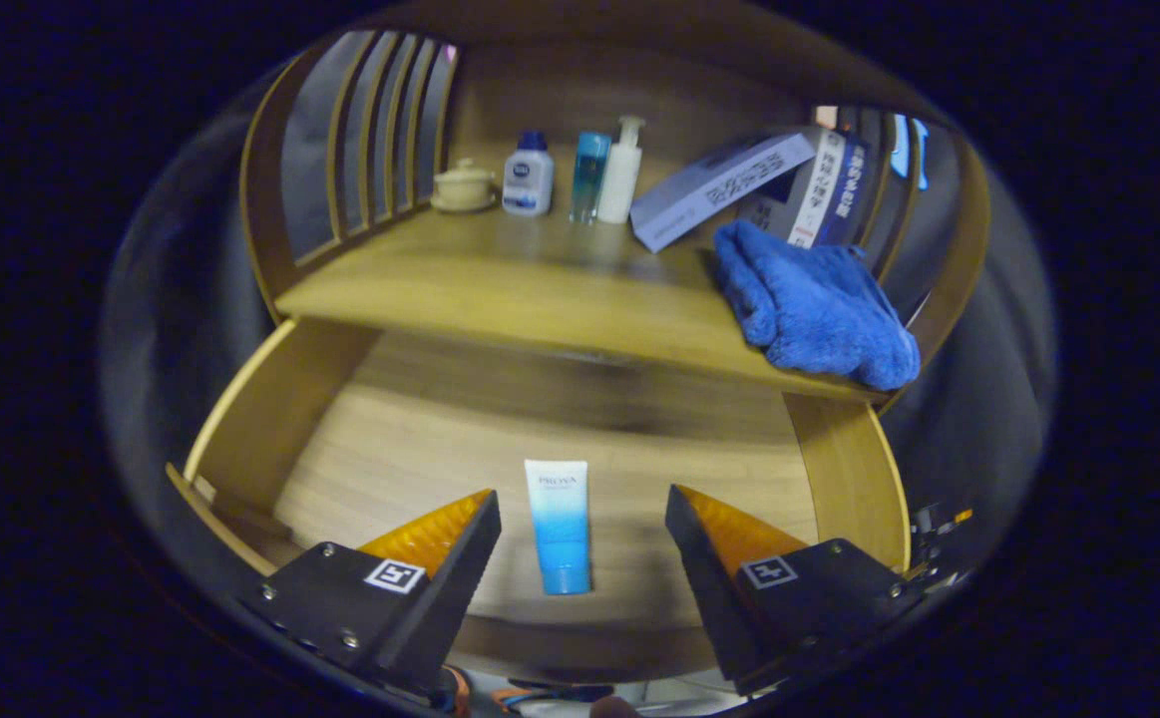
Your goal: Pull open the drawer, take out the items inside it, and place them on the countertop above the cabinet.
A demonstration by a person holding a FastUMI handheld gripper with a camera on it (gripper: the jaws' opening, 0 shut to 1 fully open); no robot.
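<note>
The gripper [582,509] hovers over the open drawer [240,429], angled downward, fingers spread apart either side of the tube [559,526] without touching it.

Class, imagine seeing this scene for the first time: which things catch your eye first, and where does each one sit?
A blue-and-white tube lies alone on the floor of the open drawer, between the spread fingers of the open gripper. On the countertop above, a crumpled blue towel hangs over the front edge, with bottles lined up along the back.
</note>
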